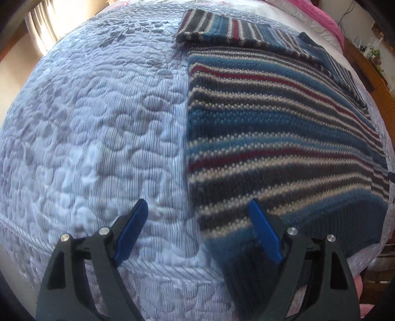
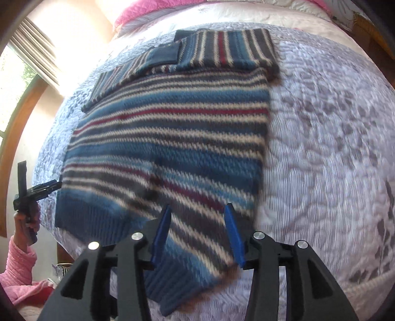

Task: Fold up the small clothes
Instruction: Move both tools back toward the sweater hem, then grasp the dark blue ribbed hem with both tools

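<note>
A knitted sweater (image 1: 271,128) (image 2: 167,138) with blue, grey, cream and red stripes lies flat on a pale quilted bedspread (image 1: 98,123) (image 2: 321,148). Its top part and a sleeve (image 2: 138,66) are folded across it. My left gripper (image 1: 197,229) is open at the sweater's near left corner, with its right finger over the ribbed hem (image 1: 237,269). The right wrist view shows it side-on at the far left (image 2: 55,184). My right gripper (image 2: 197,234) is open, and the near right hem corner (image 2: 177,279) runs blurred between its fingers.
Pink bedding (image 2: 153,14) lies at the head of the bed. A window with a curtain (image 2: 32,47) is on the left. Wooden furniture with small items (image 1: 370,56) stands past the bed's right side. A hand in a pink sleeve (image 2: 19,249) holds the left gripper.
</note>
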Tool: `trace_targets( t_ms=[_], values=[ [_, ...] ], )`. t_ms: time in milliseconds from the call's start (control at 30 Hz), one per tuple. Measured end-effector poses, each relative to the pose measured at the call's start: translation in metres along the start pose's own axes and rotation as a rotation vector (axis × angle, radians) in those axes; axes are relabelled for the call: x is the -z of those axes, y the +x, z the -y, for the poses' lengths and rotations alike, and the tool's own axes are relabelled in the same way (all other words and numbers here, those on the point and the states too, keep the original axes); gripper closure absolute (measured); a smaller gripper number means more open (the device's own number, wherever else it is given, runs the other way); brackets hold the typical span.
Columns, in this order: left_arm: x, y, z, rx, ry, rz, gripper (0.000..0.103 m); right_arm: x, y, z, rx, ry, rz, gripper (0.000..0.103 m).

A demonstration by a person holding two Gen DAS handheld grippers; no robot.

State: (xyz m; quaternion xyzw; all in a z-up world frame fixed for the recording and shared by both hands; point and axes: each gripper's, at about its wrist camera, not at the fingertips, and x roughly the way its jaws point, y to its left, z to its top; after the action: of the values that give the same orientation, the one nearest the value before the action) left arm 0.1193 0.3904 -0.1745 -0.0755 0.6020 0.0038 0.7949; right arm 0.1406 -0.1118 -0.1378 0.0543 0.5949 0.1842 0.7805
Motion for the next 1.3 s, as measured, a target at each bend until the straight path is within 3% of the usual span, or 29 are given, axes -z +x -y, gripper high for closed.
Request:
trace_targets(
  t_ms=[267, 367, 533, 833, 1000, 1100, 1133, 1167, 1233, 1300],
  values=[
    [0.042, -0.01, 0.001, 0.138, -0.067, -0.025, 0.02, 0.075, -0.007, 0.004, -0.026, 0.078, 0.005, 0.055],
    [0.053, -0.011, 0.011, 0.109, -0.032, -0.027, 0.02, 0.091, -0.011, 0.002, -0.047, 0.096, 0.001, 0.055],
    [0.068, -0.01, 0.02, 0.148, -0.031, -0.038, 0.02, 0.106, -0.008, -0.003, -0.095, 0.113, -0.019, 0.055],
    [0.071, -0.006, 0.031, 0.175, -0.046, -0.023, 0.021, 0.11, 0.01, -0.014, -0.107, 0.126, -0.025, 0.054],
    [0.075, -0.007, 0.03, 0.181, -0.072, -0.015, 0.028, 0.111, 0.016, -0.014, -0.144, 0.154, -0.01, 0.054],
    [0.079, -0.011, 0.023, 0.179, -0.102, -0.011, 0.038, 0.109, 0.021, -0.017, -0.16, 0.152, -0.007, 0.056],
    [0.079, -0.012, 0.021, 0.199, -0.119, -0.011, 0.053, 0.109, 0.021, -0.018, -0.158, 0.152, -0.003, 0.061],
    [0.08, -0.013, 0.018, 0.219, -0.137, -0.014, 0.058, 0.108, 0.022, -0.017, -0.16, 0.154, -0.003, 0.066],
    [0.079, -0.014, 0.016, 0.218, -0.162, -0.017, 0.062, 0.107, 0.024, -0.018, -0.189, 0.166, -0.012, 0.085],
    [0.079, -0.015, 0.013, 0.214, -0.182, -0.015, 0.071, 0.107, 0.023, -0.017, -0.217, 0.178, -0.014, 0.089]
  ],
)
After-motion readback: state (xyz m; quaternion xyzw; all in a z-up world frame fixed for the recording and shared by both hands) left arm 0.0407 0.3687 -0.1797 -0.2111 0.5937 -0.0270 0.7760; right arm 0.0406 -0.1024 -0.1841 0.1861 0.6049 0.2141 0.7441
